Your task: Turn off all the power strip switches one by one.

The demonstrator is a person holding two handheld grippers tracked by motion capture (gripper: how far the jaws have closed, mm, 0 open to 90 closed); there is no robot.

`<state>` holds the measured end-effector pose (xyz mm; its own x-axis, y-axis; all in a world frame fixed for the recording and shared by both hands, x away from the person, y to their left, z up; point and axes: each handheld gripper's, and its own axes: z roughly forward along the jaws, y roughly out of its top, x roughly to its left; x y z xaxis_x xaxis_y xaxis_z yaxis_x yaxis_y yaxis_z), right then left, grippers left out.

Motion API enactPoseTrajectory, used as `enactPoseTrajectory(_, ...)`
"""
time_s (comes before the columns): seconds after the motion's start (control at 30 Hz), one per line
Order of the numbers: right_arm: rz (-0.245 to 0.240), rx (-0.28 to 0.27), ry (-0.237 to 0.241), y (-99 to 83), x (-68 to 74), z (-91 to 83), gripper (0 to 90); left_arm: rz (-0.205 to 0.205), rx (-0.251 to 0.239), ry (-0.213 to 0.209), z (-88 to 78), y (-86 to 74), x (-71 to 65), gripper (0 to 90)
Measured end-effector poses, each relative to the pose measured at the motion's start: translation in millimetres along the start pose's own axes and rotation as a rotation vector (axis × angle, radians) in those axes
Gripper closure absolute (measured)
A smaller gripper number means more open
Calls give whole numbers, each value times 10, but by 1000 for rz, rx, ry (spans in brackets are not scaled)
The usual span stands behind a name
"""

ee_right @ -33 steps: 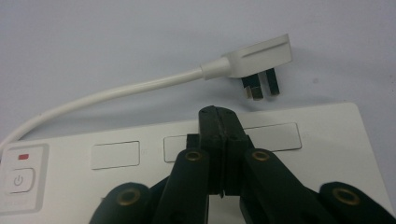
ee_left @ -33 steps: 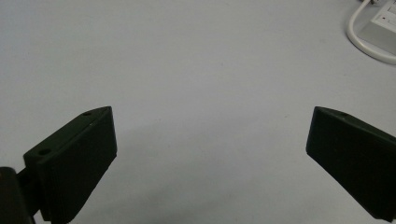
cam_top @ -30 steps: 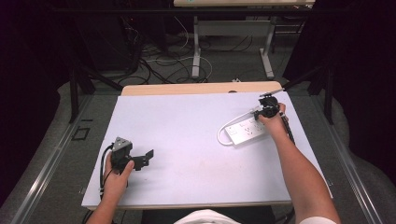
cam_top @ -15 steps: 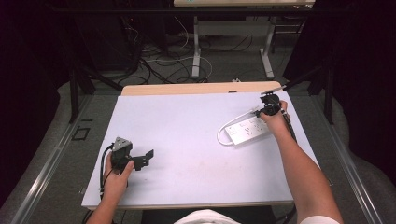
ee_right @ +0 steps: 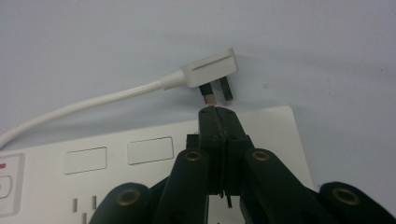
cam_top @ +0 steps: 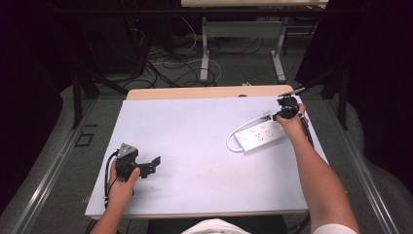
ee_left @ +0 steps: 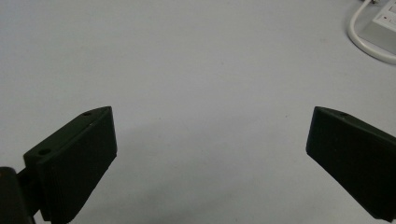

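A white power strip lies at the table's right side, and its white cable loops round to a flat white plug. In the right gripper view the plug lies just past the strip with its pins pointing back at me. My right gripper is shut, and its tips meet the end of one pin. Whether they pinch that pin I cannot tell. My left gripper rests near the front left with its jaws wide apart over bare table.
The pale table ends in a wooden strip at the far edge. Beyond it, desk legs and loose cables stand on the floor. A corner of the power strip appears at the top right of the left gripper view.
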<state>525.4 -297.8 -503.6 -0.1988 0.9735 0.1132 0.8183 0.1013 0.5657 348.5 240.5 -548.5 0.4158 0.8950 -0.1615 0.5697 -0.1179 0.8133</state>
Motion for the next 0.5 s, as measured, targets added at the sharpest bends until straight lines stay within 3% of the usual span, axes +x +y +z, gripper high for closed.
enactPoseTrajectory(0.03, -14, -4, 3, -4, -22, -4, 900, 2, -3, 0, 2, 0, 1, 18)
enactPoseTrajectory(0.4, 20, -2, -13, 3, -67, 7, 900, -5, 3, 0, -8, -1, 7, 18)
enactPoseTrajectory(0.5, 5, -9, -11, 1, -74, 16, 900, -4, 3, 0, -8, 0, 7, 18)
